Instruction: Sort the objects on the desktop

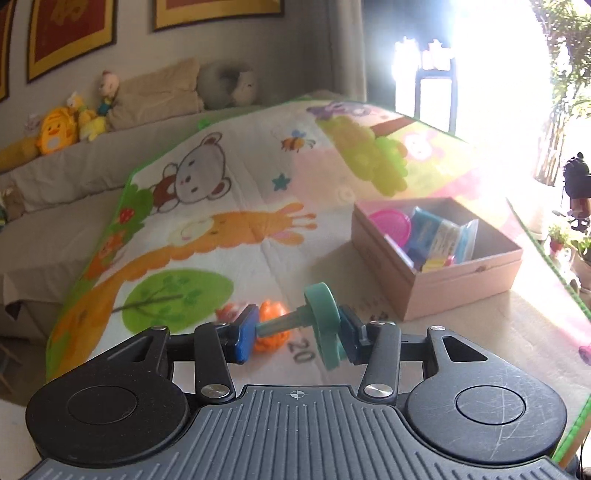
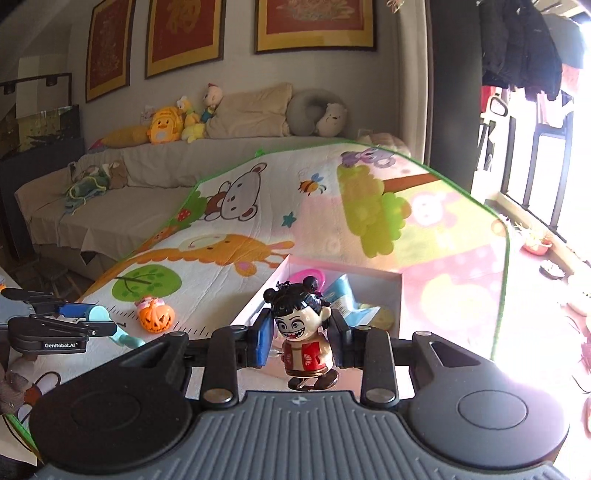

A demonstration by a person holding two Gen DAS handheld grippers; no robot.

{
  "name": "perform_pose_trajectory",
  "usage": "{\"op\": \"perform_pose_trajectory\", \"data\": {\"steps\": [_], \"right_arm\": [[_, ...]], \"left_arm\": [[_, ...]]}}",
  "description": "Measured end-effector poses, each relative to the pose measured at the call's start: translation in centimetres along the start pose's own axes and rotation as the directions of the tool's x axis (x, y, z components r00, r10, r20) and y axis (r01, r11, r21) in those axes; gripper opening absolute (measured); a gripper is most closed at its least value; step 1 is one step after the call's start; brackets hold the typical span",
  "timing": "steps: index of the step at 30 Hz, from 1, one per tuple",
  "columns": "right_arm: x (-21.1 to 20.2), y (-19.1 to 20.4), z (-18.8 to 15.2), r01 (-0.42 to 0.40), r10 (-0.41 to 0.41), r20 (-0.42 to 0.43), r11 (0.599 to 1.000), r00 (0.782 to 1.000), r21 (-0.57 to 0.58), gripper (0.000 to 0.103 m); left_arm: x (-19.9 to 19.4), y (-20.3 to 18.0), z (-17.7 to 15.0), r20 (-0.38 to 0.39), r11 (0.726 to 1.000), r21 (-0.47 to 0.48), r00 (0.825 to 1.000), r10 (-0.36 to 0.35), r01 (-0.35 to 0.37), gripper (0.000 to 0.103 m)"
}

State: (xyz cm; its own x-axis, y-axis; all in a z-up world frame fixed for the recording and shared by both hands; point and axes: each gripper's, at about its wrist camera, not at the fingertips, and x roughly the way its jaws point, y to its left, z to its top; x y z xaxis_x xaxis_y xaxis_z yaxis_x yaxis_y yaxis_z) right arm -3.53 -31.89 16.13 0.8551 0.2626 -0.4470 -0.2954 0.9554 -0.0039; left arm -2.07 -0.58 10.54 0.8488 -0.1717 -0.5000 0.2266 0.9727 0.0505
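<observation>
The left gripper pinches a teal toy, a thick disc on a short rod, with its two blue pads pressed against the toy's ends; the toy hangs clear of the mat. The right gripper clamps a small doll with black hair buns and a red patterned jacket, its pads pressed against the doll's sides at shoulder height, and the doll stands upright between them, off the surface.

The landmark is the open cardboard box on the printed play mat. In the right wrist view the doll sits in front of the box's near edge. The teal toy is to the left of the box and nearer the camera. An orange pumpkin toy lies on the mat to the left of the box, with a small pink figure touching it on its far side. Inside the box lie a pink round lid and a blue packet. Beyond the box, past the mat's far edge, a sofa carries plush toys and cushions, under framed pictures.
</observation>
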Motion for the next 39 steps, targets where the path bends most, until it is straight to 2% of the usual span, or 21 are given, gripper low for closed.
{"op": "perform_pose_trajectory", "data": {"steps": [5, 9, 10, 11, 12, 13, 14, 17, 20, 23, 26, 27, 29, 31, 33, 36, 39], "right_arm": [[-0.1, -3.8, 3.1, 0.024, -0.029, 0.074, 0.998, 0.997, 0.059, 0.031], [4.8, -6.3, 5.7, 0.009, -0.014, 0.043, 0.993, 0.999, 0.12, 0.031], [6.4, -6.7, 6.1, 0.018, -0.022, 0.027, 0.992, 0.999, 0.126, 0.031], [8.3, -7.1, 6.4, 0.033, -0.034, 0.006, 0.991, 0.999, 0.133, 0.031], [10.1, -7.5, 6.5, 0.041, -0.038, -0.024, 0.99, 0.999, 0.138, 0.033], [11.9, -7.9, 6.5, 0.046, -0.037, -0.064, 0.988, 0.997, 0.148, 0.042], [13.5, -8.4, 6.2, 0.059, -0.044, -0.097, 0.985, 0.994, 0.164, 0.046], [15.9, -9.7, 4.4, 0.085, -0.056, -0.143, 0.975, 0.988, 0.204, 0.048], [16.5, -10.5, 2.5, 0.086, -0.048, -0.166, 0.969, 0.985, 0.23, 0.048], [16.7, -9.7, 1.3, 0.099, -0.059, -0.184, 0.971, 0.981, 0.217, 0.048], [16.3, -6.0, 1.1, 0.054, -0.033, -0.165, 0.99, 0.986, 0.127, 0.05], [16.2, -4.5, 1.2, 0.03, -0.015, -0.158, 0.995, 0.987, 0.095, 0.054], [16.1, -0.3, 1.2, -0.057, 0.059, -0.143, 0.998, 0.988, 0.015, 0.06], [16.7, 4.2, 1.1, -0.153, 0.144, -0.156, 0.987, 0.977, -0.052, 0.065], [17.8, 8.6, 0.6, -0.23, 0.207, -0.187, 0.967, 0.96, -0.108, 0.07], [20.0, 14.6, -0.4, -0.308, 0.26, -0.253, 0.936, 0.932, -0.173, 0.078], [22.4, 19.0, -1.3, -0.334, 0.256, -0.307, 0.913, 0.916, -0.234, 0.081]], "left_arm": [[3.1, -5.1, 6.9, 0.08, 0.99, 0.052, 0.987, -0.138, 0.134, 0.051], [9.3, -9.5, 10.2, 0.068, 0.979, 0.043, 0.977, -0.2, 0.197, 0.052], [11.1, -10.3, 10.5, 0.053, 0.977, 0.038, 0.976, -0.213, 0.211, 0.056], [12.6, -10.9, 10.7, 0.033, 0.975, 0.043, 0.975, -0.221, 0.219, 0.067], [13.9, -11.3, 10.4, 0.014, 0.976, 0.046, 0.977, -0.212, 0.212, 0.076], [14.5, -11.3, 10.0, -0.001, 0.979, 0.045, 0.98, -0.198, 0.198, 0.079], [14.7, -11.0, 9.3, -0.014, 0.981, 0.038, 0.982, -0.189, 0.189, 0.082], [13.2, -9.0, 6.0, -0.025, 0.985, 0.026, 0.985, -0.168, 0.169, 0.096], [10.5, -7.1, 2.0, -0.024, 0.994, 0.052, 0.995, -0.096, 0.097, 0.096], [8.1, -5.3, -2.1, -0.056, 0.999, 0.043, 0.998, -0.015, 0.017, 0.097], [6.4, -3.2, -5.2, -0.101, 0.997, 0.039, 0.992, 0.077, -0.074, 0.1], [5.8, -2.5, -5.9, -0.117, 0.993, 0.038, 0.987, 0.112, -0.108, 0.1], [5.3, -0.8, -6.7, -0.149, 0.984, 0.019, 0.973, 0.176, -0.175, 0.1], [4.7, 1.1, -7.3, -0.173, 0.976, -0.008, 0.961, 0.214, -0.219, 0.101], [4.1, 2.5, -7.7, -0.187, 0.97, -0.026, 0.954, 0.233, -0.242, 0.101], [3.5, 4.0, -8.6, -0.203, 0.965, -0.049, 0.949, 0.243, -0.258, 0.102], [3.4, 4.6, -9.3, -0.211, 0.964, -0.074, 0.949, 0.234, -0.254, 0.102]]}}
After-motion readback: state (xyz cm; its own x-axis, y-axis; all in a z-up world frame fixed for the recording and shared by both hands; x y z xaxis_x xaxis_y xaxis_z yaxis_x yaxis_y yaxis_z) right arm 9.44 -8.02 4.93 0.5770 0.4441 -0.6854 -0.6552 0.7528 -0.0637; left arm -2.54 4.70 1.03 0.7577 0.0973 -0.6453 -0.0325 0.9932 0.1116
